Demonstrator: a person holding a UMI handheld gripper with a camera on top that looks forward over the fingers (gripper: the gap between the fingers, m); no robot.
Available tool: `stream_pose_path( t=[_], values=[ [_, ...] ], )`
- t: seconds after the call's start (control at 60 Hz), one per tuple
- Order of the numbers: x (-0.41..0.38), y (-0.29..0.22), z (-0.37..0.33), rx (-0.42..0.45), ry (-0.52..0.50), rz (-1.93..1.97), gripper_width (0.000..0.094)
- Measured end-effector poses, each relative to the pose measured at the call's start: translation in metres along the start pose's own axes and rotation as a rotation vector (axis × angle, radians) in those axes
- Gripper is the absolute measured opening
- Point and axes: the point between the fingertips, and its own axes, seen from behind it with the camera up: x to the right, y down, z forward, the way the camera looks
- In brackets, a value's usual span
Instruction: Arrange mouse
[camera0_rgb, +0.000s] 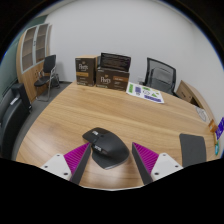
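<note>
A dark grey computer mouse (107, 147) lies on the wooden table (120, 110), between my two fingers and reaching a little ahead of them. My gripper (112, 160) is open: the left magenta pad (78, 157) and the right magenta pad (150, 157) stand on either side of the mouse with a visible gap at each side. The mouse rests on the table on its own.
A black mouse mat (192, 147) lies to the right of the fingers. Papers (150, 94) lie at the table's far side. Cardboard boxes (100, 73) stand beyond the table. Black office chairs (159, 73) stand around it, and a cabinet (33, 45) stands far left.
</note>
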Motion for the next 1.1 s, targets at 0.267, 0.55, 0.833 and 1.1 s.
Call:
stream_pose_path(
  t=[0.267,0.55,0.833,1.1],
  values=[
    [0.004,-0.008,0.023,-0.002,0.011,0.010,0.0861],
    [0.019,-0.022,0.043,0.019,0.029,0.094,0.0858],
    [0.030,-0.026,0.051,0.026,0.047,0.141,0.0856],
    [0.026,-0.022,0.049,-0.002,0.046,0.168,0.0422]
  ],
)
